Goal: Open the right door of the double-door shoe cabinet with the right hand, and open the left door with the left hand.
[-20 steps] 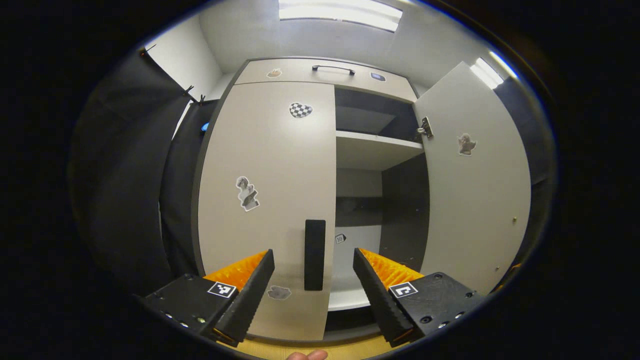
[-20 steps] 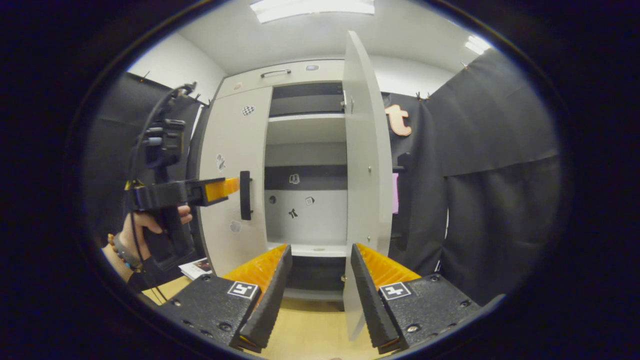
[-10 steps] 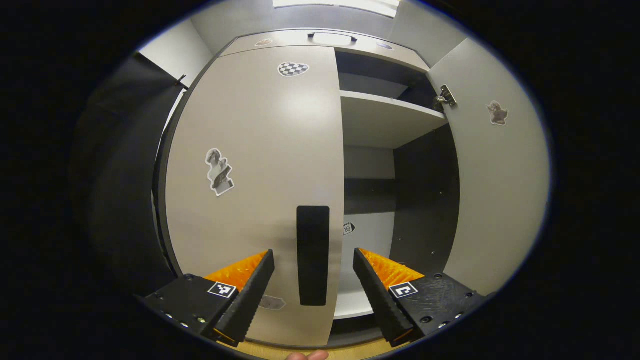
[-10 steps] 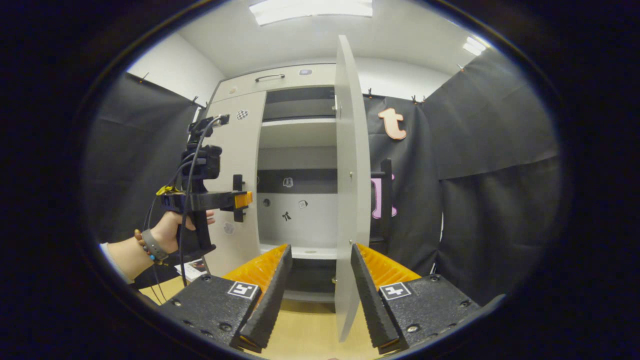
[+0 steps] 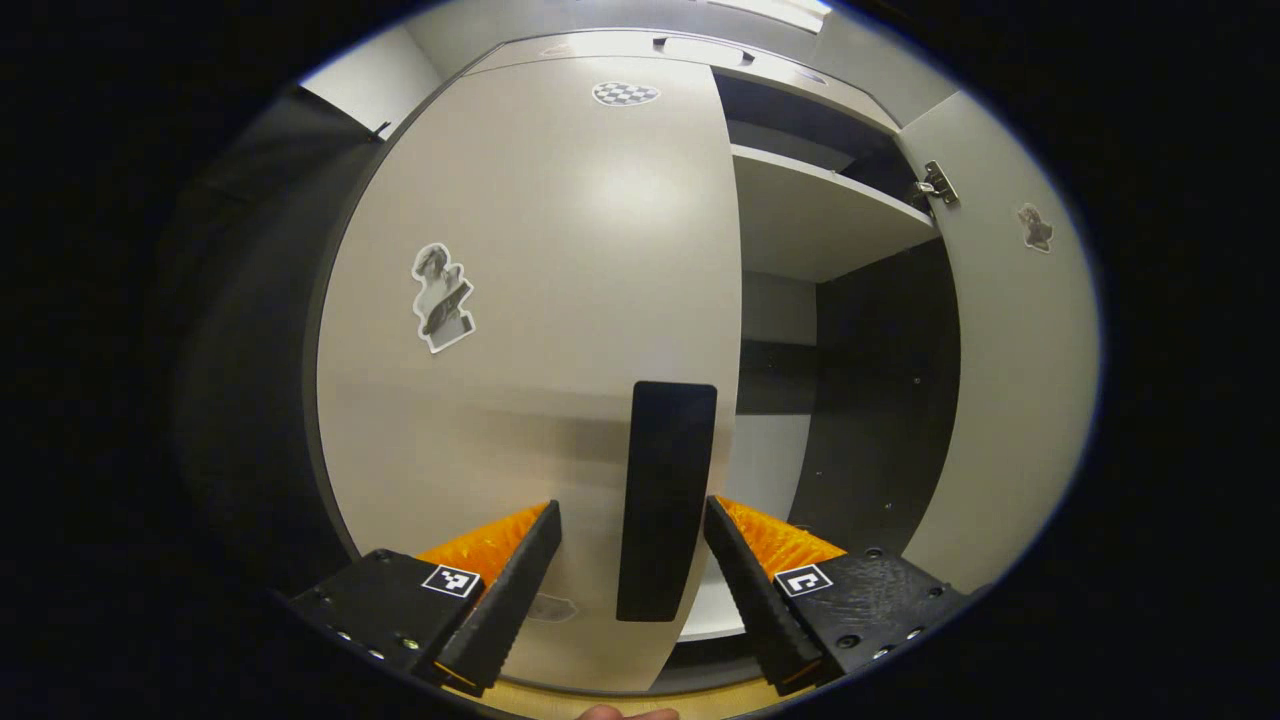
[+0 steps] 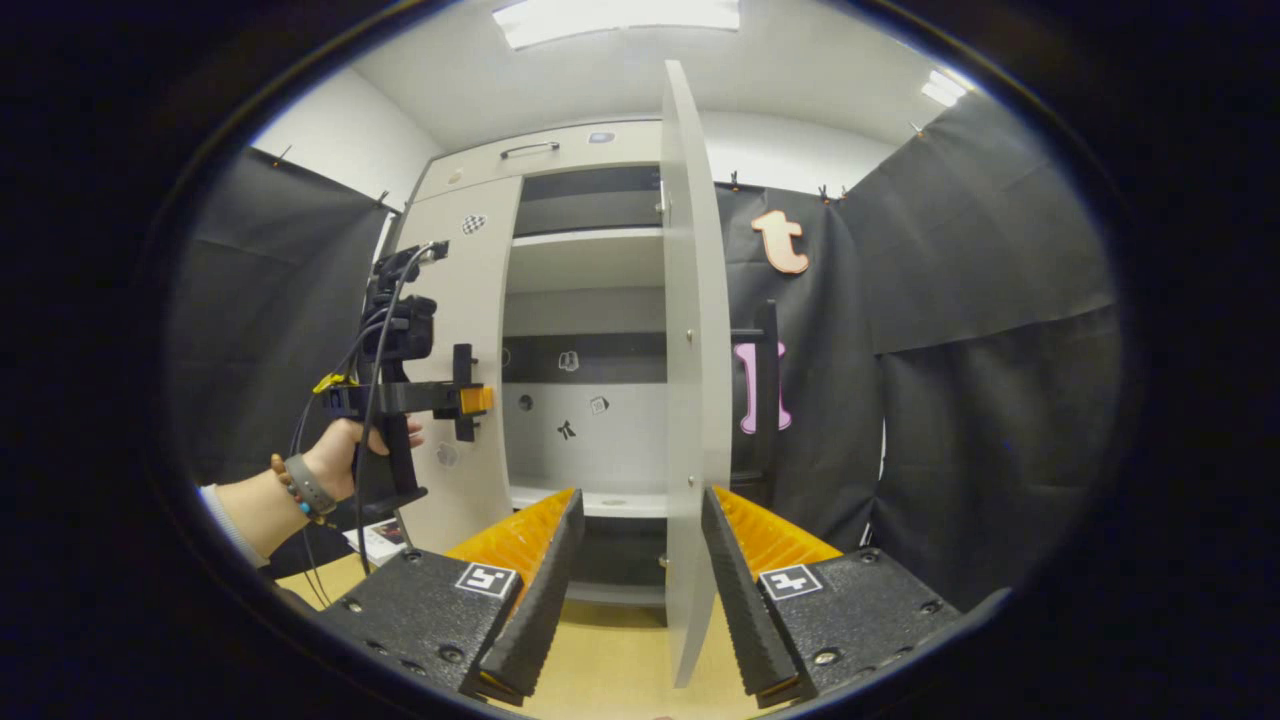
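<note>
At the centre of the left gripper view we see the flat black vertical handle [image 5: 665,500] of the pale grey, still closed left door [image 5: 530,330], standing between the spread fingers of the left gripper [image 5: 630,585], which do not visibly press on it. From the right gripper view, this left gripper [image 6: 470,400] reaches the same handle [image 6: 463,378], held by a hand [image 6: 345,460]. Beside it, the matching right door [image 6: 685,400] stands swung wide, edge-on, exposing the pale shelf [image 5: 810,215]. Nearer us, the right gripper [image 6: 635,590] hangs spread and empty. We judge the second step in hand: next, pinch the handle and pull outward along the hinge arc.
</note>
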